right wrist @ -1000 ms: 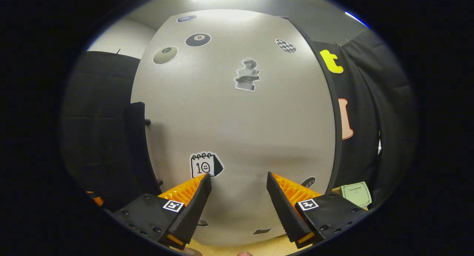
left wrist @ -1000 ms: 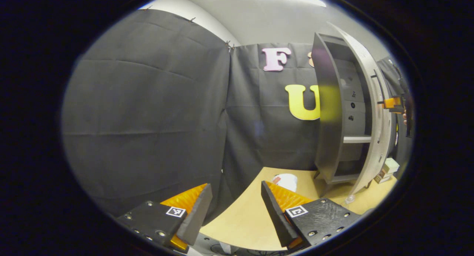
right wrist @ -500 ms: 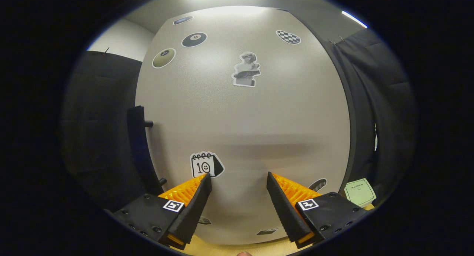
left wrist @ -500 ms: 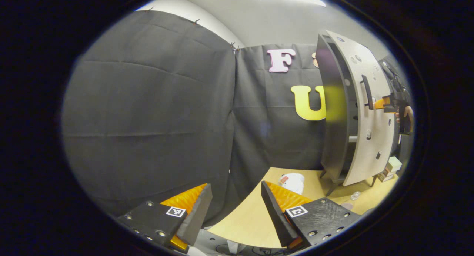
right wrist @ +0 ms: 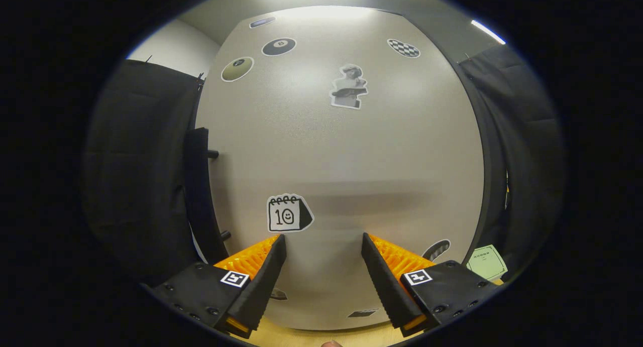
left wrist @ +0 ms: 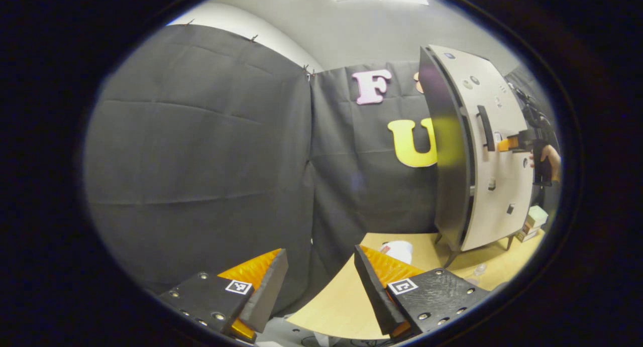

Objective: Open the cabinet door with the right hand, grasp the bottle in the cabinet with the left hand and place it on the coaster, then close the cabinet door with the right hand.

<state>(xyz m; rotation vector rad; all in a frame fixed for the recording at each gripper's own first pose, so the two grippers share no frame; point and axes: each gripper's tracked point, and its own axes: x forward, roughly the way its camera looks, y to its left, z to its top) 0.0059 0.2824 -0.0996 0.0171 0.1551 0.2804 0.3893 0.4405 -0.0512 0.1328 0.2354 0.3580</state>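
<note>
The grey cabinet (left wrist: 452, 151) stands on the wooden table (left wrist: 346, 297) at the right of the left gripper view. Its sticker-covered door (left wrist: 497, 151) lies against the cabinet front; I cannot tell if a thin gap is left. The right gripper (left wrist: 502, 144), held by a hand (left wrist: 548, 158), points at the door beside the dark handle (left wrist: 486, 128). In the right gripper view the door (right wrist: 341, 156) is close ahead, handle (right wrist: 198, 186) at left, and my right gripper (right wrist: 324, 241) is open, holding nothing. My left gripper (left wrist: 321, 254) is open and holds nothing. A white bottle-like thing (left wrist: 399, 249) rests by the cabinet's foot.
A small clear round thing (left wrist: 479, 269) lies on the table in front of the cabinet. Small boxes (left wrist: 532, 224) sit to the cabinet's right. A pale green card (right wrist: 485, 261) lies at the lower right of the door. Black cloth walls close the booth.
The cabinet door has swung from wide open to against the cabinet, hiding the shelves. The right gripper followed it in. The left gripper stayed low and open.
</note>
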